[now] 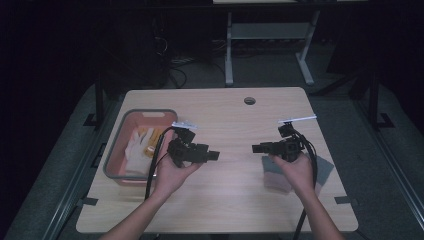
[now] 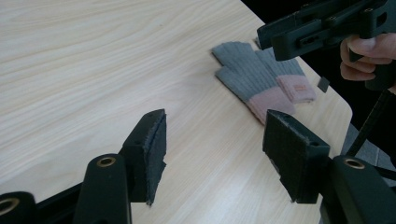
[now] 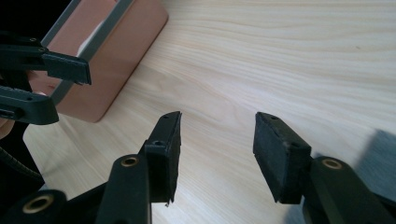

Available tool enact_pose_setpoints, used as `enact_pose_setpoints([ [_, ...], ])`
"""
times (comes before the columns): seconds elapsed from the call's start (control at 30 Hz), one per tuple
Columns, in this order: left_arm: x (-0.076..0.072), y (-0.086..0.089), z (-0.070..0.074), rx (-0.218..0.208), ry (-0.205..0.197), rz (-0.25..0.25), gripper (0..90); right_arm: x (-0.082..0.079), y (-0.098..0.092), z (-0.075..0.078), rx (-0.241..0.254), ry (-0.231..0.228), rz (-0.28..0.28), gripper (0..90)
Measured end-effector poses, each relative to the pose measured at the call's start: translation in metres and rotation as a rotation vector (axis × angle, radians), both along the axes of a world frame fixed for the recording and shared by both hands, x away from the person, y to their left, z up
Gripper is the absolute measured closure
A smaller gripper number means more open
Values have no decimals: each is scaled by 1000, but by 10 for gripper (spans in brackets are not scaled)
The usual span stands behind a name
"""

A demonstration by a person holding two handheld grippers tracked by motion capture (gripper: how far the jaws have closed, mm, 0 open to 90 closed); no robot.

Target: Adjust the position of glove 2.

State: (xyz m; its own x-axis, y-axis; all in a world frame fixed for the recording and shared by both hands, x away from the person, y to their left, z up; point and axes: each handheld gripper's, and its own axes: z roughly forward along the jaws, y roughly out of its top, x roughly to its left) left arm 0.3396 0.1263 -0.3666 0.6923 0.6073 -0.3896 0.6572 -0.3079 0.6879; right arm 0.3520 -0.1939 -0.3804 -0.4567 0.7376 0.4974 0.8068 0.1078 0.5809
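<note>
Two hands hold black grippers above the middle of a wooden table (image 1: pixel 235 200), tips facing each other. My left gripper (image 1: pixel 216 155) (image 2: pixel 212 126) is open, with bare tabletop between its pads. My right gripper (image 1: pixel 255 148) (image 3: pixel 217 126) is open too, also with nothing between its jaws. A grey knit glove with a pink cuff (image 2: pixel 261 77) lies flat near the table's right edge, partly under the right hand (image 1: pixel 300 172) in the high view. The right gripper's jaws (image 2: pixel 322 28) hang above that glove in the left gripper view.
A pink bin with a grey rim (image 1: pixel 116 150) (image 3: pixel 126 56) stands at the table's left side and holds white and yellow gloves (image 1: pixel 140 145). A cable hole (image 1: pixel 249 100) sits near the far edge. A white desk frame (image 1: pixel 270 45) stands beyond the table.
</note>
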Motion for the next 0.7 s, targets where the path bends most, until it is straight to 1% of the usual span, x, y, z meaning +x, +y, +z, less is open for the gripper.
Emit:
enact_pose_setpoints([
  [0.07,-1,-5,-1,2,-6,-8,387,-4,-6,-1,-1,-1,-9,500],
  [0.17,-3,-11,-4,4,-9,-21,378,-10,-17,-4,-25,-1,-21,493],
  [0.4,-7,-27,-9,-15,-6,-46,354,-24,-46,-12,-62,-3,-73,485],
  [0.43,-8,-29,-10,-17,-9,-48,351,-26,-49,-13,-68,3,-82,485],
  [0.5,-8,-33,-12,-16,-7,-59,328,-30,-58,-17,-97,-2,-99,484],
  [0.7,-9,-40,-17,-19,-8,-65,312,-40,-78,-30,-153,-6,-146,484],
])
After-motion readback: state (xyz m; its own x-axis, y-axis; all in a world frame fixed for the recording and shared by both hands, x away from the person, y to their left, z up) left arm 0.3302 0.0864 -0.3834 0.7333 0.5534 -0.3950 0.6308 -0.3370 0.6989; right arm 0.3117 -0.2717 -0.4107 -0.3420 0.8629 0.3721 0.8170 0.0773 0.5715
